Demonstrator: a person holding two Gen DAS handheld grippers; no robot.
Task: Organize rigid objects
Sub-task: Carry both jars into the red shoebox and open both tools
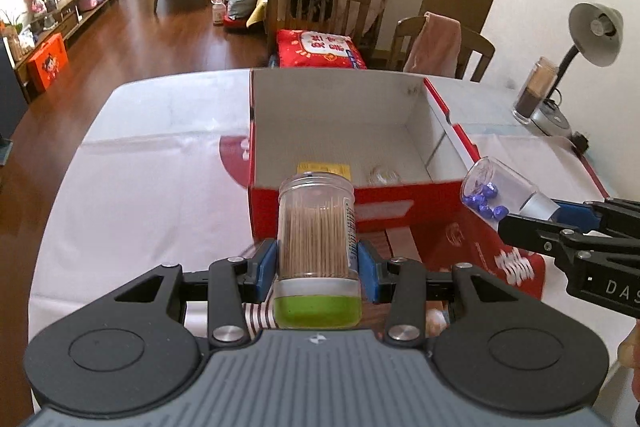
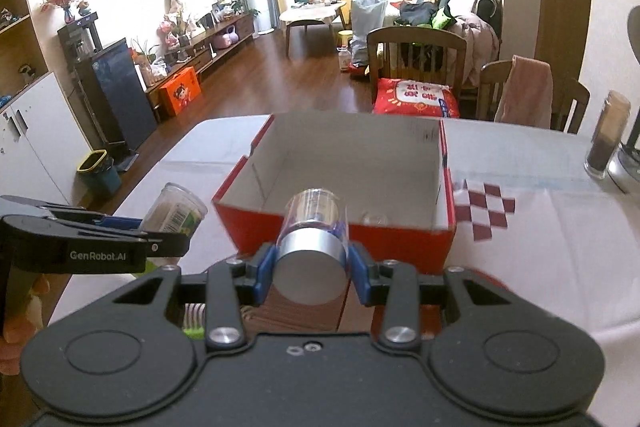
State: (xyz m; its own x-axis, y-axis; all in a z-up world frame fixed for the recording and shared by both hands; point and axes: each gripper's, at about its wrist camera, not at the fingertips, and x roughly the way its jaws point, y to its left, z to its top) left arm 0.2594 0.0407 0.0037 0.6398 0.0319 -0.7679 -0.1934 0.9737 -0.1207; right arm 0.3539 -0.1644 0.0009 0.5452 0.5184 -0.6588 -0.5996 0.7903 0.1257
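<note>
In the left wrist view, the left gripper (image 1: pixel 318 261) pinches one toothpick jar (image 1: pixel 316 227) between its two blue pads (image 1: pixel 266 267), the green lid (image 1: pixel 318 311) toward the camera and the clear base pointing at the one red box (image 1: pixel 400 211). The jar hangs just short of the box's near wall, above the table (image 1: pixel 140 187), whose white cover runs bare to the left edge. Inside the box lie two things: a yellow card (image 1: pixel 326 169) and a small clear item (image 1: pixel 384 175), both against the near wall, with the rest of the white floor free. At the right, the right gripper (image 1: pixel 532 213) holds one small jar (image 1: pixel 496 193) by its silver cap, tilted over the box's near right corner; about five blue beads (image 1: pixel 486 203) sit in it. One tall glass jar (image 1: pixel 534 91) and one desk lamp (image 1: pixel 592 39) stand near the table's far right corner, well apart from the box. In the right wrist view, the right gripper (image 2: pixel 310 267) clamps the small jar (image 2: pixel 314 227) at its silver cap (image 2: pixel 310 273) with both pads (image 2: pixel 362 277), the glass end reaching over the box's (image 2: pixel 400 243) near wall. The left gripper (image 2: pixel 160 233) enters from the left, holding the toothpick jar (image 2: pixel 174 213) beside the box's near left corner, apart from it. The table (image 2: pixel 540 227) lies open right of the box up to the glass jar (image 2: pixel 608 135) at the right edge. Two chairs (image 2: pixel 416 55) stand past the far edge.
</note>
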